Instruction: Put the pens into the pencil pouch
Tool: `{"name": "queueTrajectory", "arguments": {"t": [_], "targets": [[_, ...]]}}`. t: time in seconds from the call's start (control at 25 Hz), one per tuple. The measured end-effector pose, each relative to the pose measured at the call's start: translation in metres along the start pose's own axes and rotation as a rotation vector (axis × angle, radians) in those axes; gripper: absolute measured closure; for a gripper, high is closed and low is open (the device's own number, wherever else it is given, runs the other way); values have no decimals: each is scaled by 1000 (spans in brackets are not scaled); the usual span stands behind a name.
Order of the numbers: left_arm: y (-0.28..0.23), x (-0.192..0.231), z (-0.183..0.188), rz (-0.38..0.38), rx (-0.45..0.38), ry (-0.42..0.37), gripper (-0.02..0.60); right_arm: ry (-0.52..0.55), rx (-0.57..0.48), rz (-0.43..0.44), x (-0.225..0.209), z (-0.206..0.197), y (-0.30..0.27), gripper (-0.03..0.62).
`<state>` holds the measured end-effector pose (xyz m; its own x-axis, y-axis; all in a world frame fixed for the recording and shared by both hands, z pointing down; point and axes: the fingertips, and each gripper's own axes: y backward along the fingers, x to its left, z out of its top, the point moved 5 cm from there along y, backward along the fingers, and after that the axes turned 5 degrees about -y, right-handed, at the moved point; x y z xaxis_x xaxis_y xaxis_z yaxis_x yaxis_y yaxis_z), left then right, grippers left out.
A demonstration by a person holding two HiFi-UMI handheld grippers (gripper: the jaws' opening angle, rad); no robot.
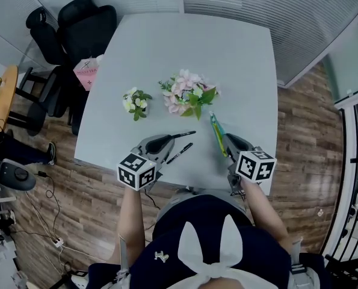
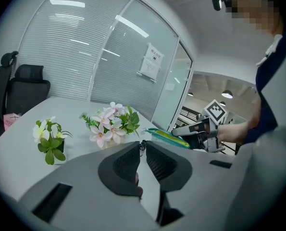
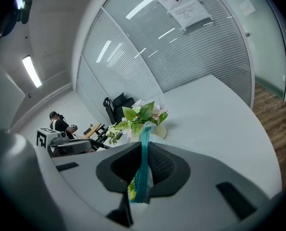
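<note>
Pen-loading step: left gripper (image 1: pixel 168 141) clamped on a black pen (image 1: pixel 185 135) at frame centre, held off the table (image 1: pixel 166 53). Right gripper (image 1: pixel 226 142) pinches the teal pencil pouch (image 1: pixel 216 130) just right of it. Next: align the tip with the pouch mouth (opening not visible). The second pen (image 1: pixel 179 154) lies just below.

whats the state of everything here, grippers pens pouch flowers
left gripper: shut on a black pen
held pen: clamped at one end, outside the pouch
second pen: lying loose on the table
right gripper: shut on the pencil pouch
pencil pouch: held edge-up, whether it is open cannot be told
white flower pot: upright
pink flowers: upright
</note>
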<state>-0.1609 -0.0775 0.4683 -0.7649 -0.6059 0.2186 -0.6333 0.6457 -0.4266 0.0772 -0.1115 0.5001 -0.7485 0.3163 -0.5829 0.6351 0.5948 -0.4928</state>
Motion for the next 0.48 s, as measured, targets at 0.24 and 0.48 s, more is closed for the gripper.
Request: {"name": "queueTrajectory", "arguments": {"t": [0.24, 0.48], "targets": [[8, -9, 22, -25, -78, -17, 526, 2, 4, 3, 0, 0, -2, 549], [15, -20, 42, -44, -134, -50, 526, 2, 7, 2, 0, -1, -1, 549]]}}
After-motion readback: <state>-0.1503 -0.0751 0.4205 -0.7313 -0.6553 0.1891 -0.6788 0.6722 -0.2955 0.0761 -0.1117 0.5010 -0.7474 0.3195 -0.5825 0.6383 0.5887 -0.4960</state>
